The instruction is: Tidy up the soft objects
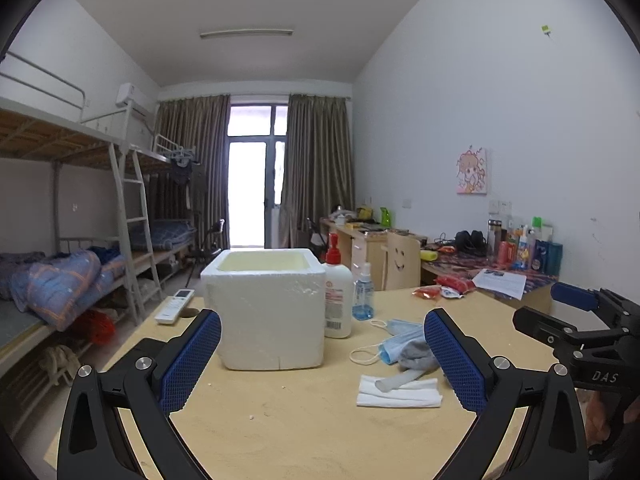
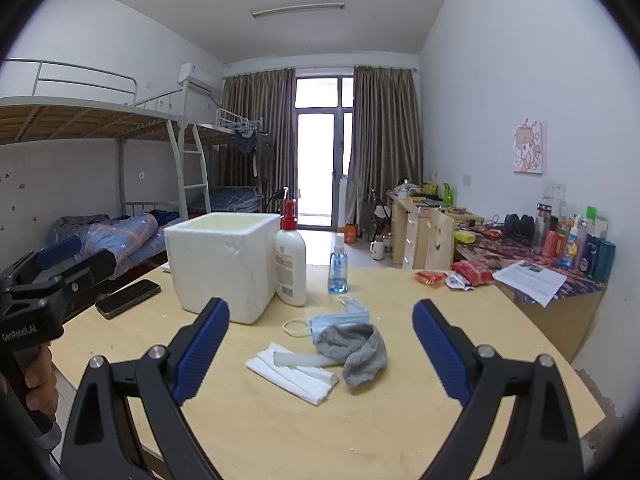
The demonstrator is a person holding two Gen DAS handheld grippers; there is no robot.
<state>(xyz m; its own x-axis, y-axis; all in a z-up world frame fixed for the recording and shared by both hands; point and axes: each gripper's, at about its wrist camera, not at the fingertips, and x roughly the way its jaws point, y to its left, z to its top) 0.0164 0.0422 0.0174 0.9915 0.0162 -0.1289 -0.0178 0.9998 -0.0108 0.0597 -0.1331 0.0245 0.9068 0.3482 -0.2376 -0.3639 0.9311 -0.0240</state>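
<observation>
A white foam box (image 1: 264,304) (image 2: 224,260) stands open-topped on the wooden table (image 1: 304,420) (image 2: 380,420). To its right lies a soft pile: a grey sock (image 2: 360,354) (image 1: 416,354), blue face masks (image 2: 340,318) (image 1: 394,340), and a folded white cloth (image 2: 292,376) (image 1: 398,394) with a pale tube on it. My left gripper (image 1: 322,360) hovers open in front of the box. My right gripper (image 2: 320,346) hangs open above the pile, nothing between its fingers. Each gripper shows at the other view's edge (image 1: 576,332) (image 2: 44,284).
A lotion pump bottle (image 2: 290,264) (image 1: 338,300) and a blue sanitizer bottle (image 2: 338,270) (image 1: 363,294) stand right of the box. A remote (image 1: 175,306) and a phone (image 2: 128,298) lie to its left. Red snack packets (image 2: 460,274) sit at the far right. Bunk beds line the left wall.
</observation>
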